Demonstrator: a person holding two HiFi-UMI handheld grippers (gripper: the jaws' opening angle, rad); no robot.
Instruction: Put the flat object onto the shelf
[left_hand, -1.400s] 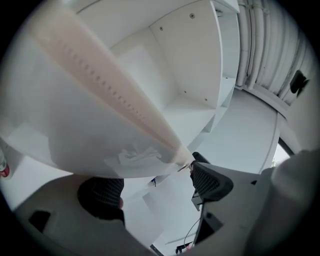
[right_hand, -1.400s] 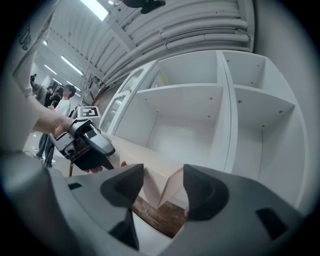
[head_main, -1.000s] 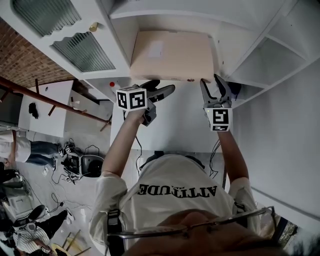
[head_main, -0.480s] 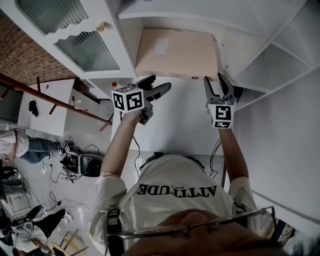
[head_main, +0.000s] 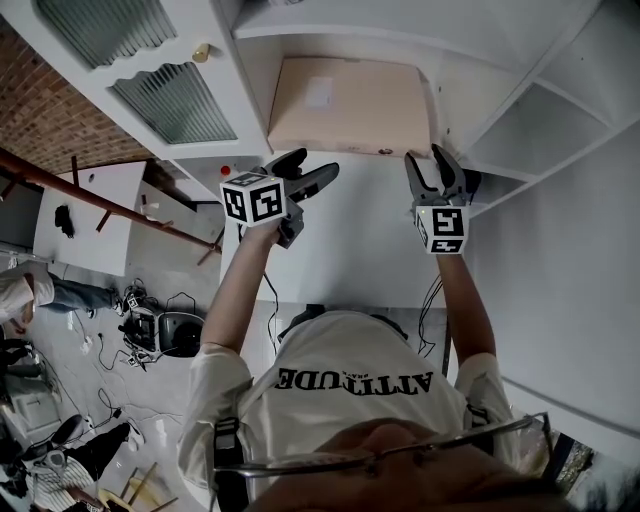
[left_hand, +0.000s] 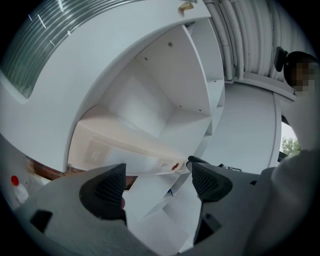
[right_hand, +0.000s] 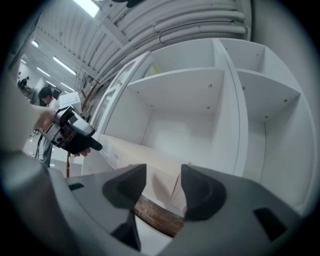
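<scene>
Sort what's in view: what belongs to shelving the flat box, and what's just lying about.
Job in hand: flat cardboard box; white shelf unit; left gripper; right gripper.
Lying about: glass-paned cabinet door; black gear and cables on the floor; white table.

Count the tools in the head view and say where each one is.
2. Left tool just below the flat box's lower-left edge, right tool at its lower-right corner. No others seem hidden.
</scene>
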